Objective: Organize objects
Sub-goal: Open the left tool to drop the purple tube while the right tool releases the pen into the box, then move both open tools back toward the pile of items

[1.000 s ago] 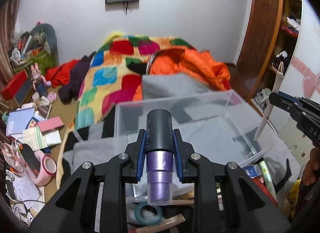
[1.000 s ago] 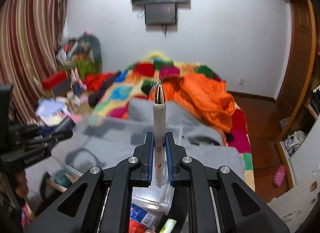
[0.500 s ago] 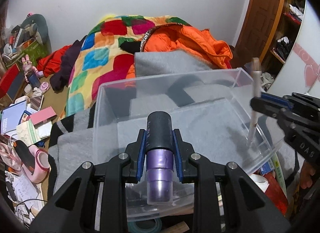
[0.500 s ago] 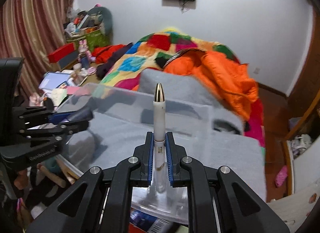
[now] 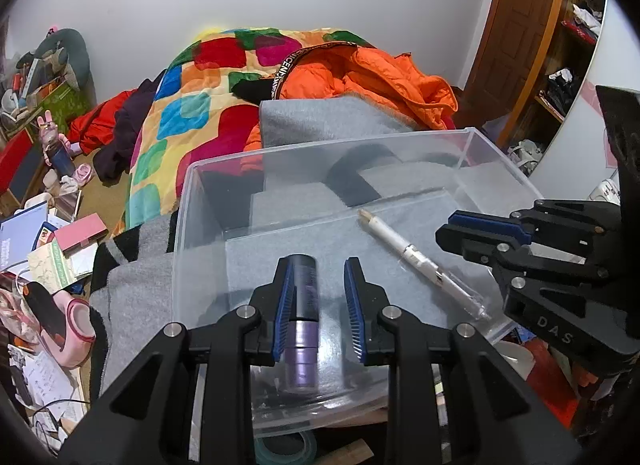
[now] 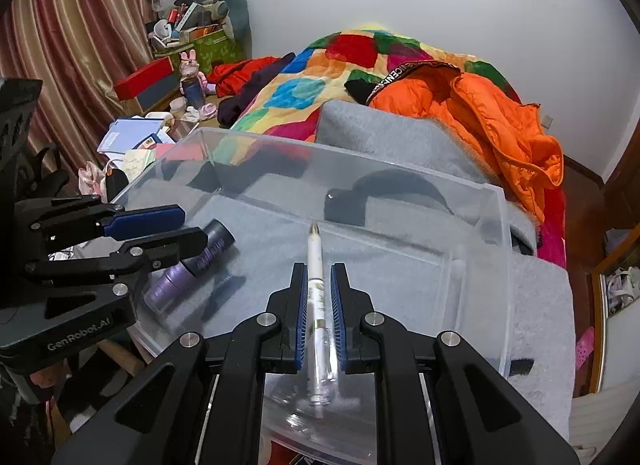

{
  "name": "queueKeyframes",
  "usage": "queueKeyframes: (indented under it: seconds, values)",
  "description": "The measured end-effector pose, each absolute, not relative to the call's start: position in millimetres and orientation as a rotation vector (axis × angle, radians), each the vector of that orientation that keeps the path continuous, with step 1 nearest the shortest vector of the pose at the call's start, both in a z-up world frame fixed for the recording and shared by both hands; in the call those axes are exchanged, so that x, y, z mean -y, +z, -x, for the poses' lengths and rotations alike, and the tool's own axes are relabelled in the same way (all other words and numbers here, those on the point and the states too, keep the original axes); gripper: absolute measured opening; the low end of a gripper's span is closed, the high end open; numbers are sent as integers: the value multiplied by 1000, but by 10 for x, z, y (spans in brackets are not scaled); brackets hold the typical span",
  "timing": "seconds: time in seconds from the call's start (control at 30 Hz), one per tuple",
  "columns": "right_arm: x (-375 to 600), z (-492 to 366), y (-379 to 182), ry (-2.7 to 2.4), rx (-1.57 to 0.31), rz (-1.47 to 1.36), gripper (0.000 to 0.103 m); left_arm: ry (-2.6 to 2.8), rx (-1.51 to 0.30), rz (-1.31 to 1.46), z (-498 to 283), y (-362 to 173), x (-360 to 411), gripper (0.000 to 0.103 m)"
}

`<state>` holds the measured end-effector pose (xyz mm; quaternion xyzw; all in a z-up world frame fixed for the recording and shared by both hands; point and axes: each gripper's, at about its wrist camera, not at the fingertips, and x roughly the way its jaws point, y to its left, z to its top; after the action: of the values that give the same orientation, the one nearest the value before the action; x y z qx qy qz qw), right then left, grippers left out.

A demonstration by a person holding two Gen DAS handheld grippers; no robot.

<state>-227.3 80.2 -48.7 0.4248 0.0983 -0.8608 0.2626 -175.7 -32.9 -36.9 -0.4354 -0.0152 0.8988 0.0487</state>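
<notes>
A clear plastic bin sits on a grey blanket. A purple and black tube lies on the bin's floor between the spread pads of my left gripper, which is open. A white pen with a gold tip lies in the bin. My right gripper is open, its pads standing on either side of the pen with small gaps.
The blanket lies over a bed with a patchwork quilt and an orange jacket. Books, boxes and a pink tape holder clutter the left. Tape and small items lie below the bin's near edge.
Both grippers dropped into the bin and opened. The tube and the pen were let go and now lie on the bin's floor.
</notes>
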Motion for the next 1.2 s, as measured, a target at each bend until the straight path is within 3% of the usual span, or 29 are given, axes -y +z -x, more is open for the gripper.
queueKeyframes:
  seconds: [0.23, 0.4, 0.5, 0.67, 0.8, 1.2]
  values:
    - [-916, 2193, -353, -2344, -200, -1125, 12, 2777, 50, 1243, 1602, -197, 324, 44]
    - [-1061, 2025, -157, -2389, -159, -1052, 29, 2823, 54, 1162, 1426, -12, 365, 60]
    - [-1167, 1904, -36, -2430, -145, -999, 38, 2846, 62, 1123, 1301, 83, 405, 63]
    - [-1399, 1741, 97, -2490, -77, -955, 53, 2883, 78, 1098, 1114, 142, 465, 76]
    - [-1575, 1618, 103, -2541, -33, -958, 57, 2895, 88, 1098, 970, 111, 501, 86]
    - [-1944, 1398, -334, -2577, 60, -1175, 57, 2827, 136, 1294, 746, -435, 650, 88]
